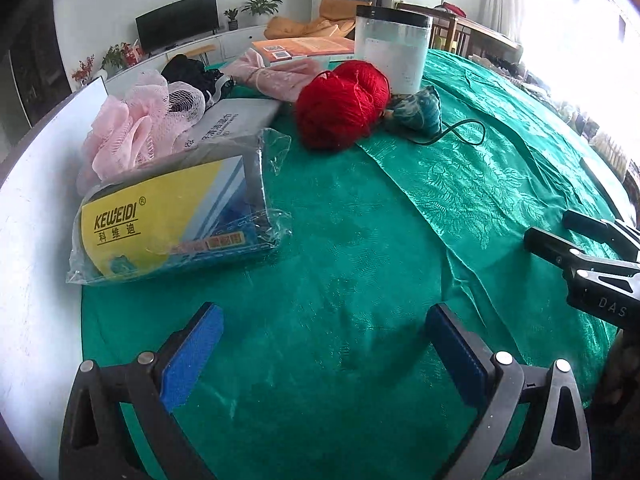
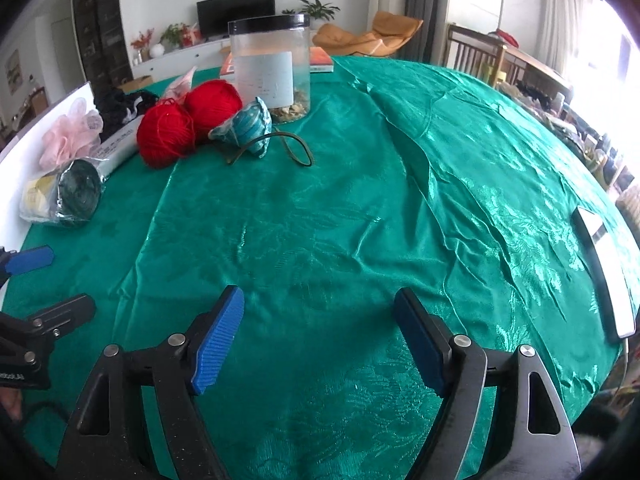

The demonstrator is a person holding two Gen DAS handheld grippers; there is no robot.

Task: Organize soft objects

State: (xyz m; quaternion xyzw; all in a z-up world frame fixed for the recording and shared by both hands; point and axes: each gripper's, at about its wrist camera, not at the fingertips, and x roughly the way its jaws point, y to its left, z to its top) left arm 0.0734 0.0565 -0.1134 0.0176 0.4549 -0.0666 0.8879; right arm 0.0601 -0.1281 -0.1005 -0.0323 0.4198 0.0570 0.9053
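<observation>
Left hand-held gripper (image 1: pixel 324 344): you're holding it spread apart, empty | right hand-held gripper (image 2: pixel 320 336): likewise gaping | red yarn balls (image 2: pixel 188 120): sitting far across the counter (image 2: pixel 360 220), touching teal pouch (image 2: pixel 244 128).

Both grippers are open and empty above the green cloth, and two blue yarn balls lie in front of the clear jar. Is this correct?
Not quite: the yarn balls are red, not blue, as the right wrist view shows. The rest holds: the left gripper and right gripper are open and empty above the green cloth, and the yarn lies in front of the clear jar.
</observation>
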